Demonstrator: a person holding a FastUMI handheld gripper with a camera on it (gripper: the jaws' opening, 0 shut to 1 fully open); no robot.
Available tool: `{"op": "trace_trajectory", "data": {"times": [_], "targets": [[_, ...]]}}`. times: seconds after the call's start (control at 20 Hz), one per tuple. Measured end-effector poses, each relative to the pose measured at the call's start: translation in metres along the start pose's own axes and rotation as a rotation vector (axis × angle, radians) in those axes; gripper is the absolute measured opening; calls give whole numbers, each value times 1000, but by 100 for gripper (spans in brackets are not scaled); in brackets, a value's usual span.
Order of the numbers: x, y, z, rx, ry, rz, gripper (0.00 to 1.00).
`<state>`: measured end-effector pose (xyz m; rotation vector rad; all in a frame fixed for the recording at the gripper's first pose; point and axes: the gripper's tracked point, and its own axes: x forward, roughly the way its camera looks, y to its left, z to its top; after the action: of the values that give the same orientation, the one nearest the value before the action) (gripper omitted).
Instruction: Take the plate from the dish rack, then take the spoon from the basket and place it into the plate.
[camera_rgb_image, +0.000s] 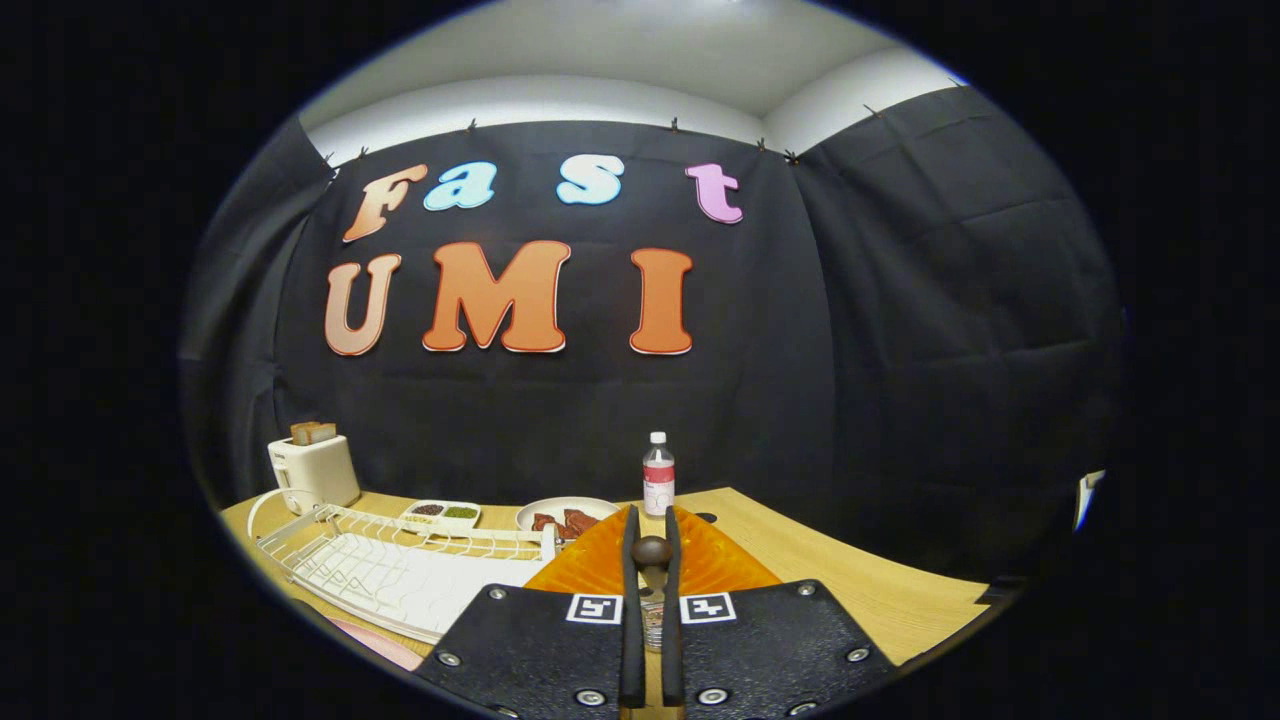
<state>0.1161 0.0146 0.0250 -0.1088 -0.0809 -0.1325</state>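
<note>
While the claw (652, 530) is clamped on the spoon (652, 552), whose dark rounded end shows between its fingers, the orange plate (590, 568) lies directly beneath and just ahead of the fingertips, with the white dish rack (390, 570) to their left. The step in hand looks like setting the spoon down. I would lower it until it nearly rests on the plate's middle, then part the fingers slowly and lift straight up. The bottle (658, 474) stands beyond the fingertips.

Toaster (315, 470), bottle (658, 475) and sauce dish (443, 513) stand on the table (850, 580).
</note>
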Motion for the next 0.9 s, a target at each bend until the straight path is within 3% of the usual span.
{"op": "trace_trajectory", "data": {"times": [0.4, 0.9], "targets": [[-71, 45, 12, -35, -6, 103, 5], [-137, 178, -24, -8, 70, 385, 4]]}}
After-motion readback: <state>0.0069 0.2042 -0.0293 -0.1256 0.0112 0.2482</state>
